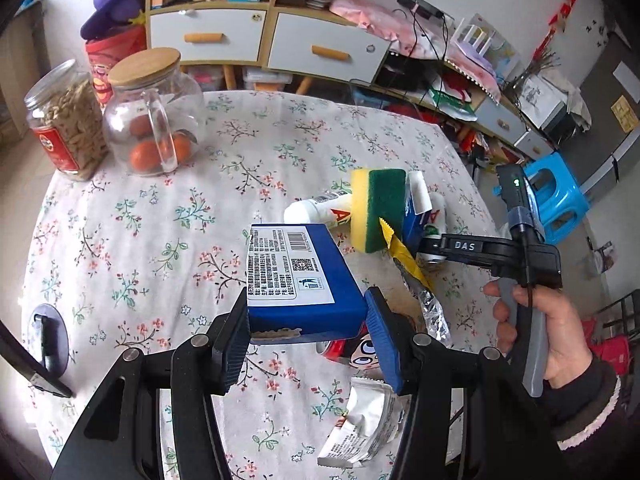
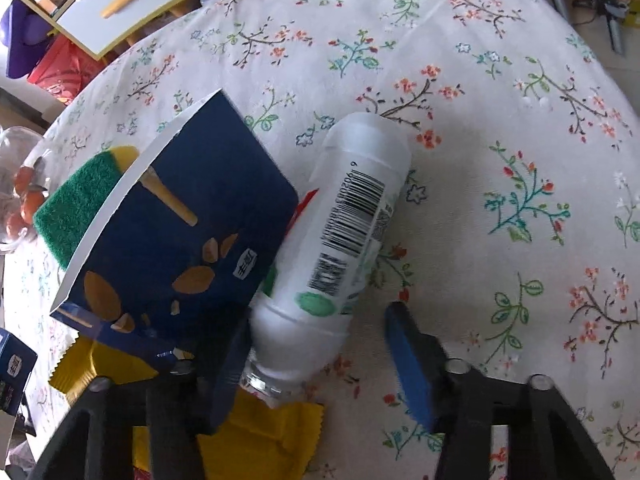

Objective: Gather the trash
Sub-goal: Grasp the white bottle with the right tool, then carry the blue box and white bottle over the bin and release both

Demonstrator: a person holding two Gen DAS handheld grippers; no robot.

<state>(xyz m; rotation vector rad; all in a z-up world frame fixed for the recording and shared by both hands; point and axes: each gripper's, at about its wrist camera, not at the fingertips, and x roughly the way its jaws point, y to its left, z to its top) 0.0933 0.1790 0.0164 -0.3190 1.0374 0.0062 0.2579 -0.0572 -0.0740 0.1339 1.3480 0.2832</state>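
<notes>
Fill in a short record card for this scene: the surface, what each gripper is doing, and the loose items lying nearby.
surface: table under a floral cloth
left gripper: shut on a blue box, held above the cloth
right gripper: open, astride a white bottle lying on its side; one pad clear of it
beside bottle: dark blue carton, with a green-and-yellow sponge beyond it
by bottle's neck: yellow wrapper
far side: lidded glass jar

Cluttered shelf unit (image 1: 256,32) behind floral-clothed table (image 1: 160,240).
</notes>
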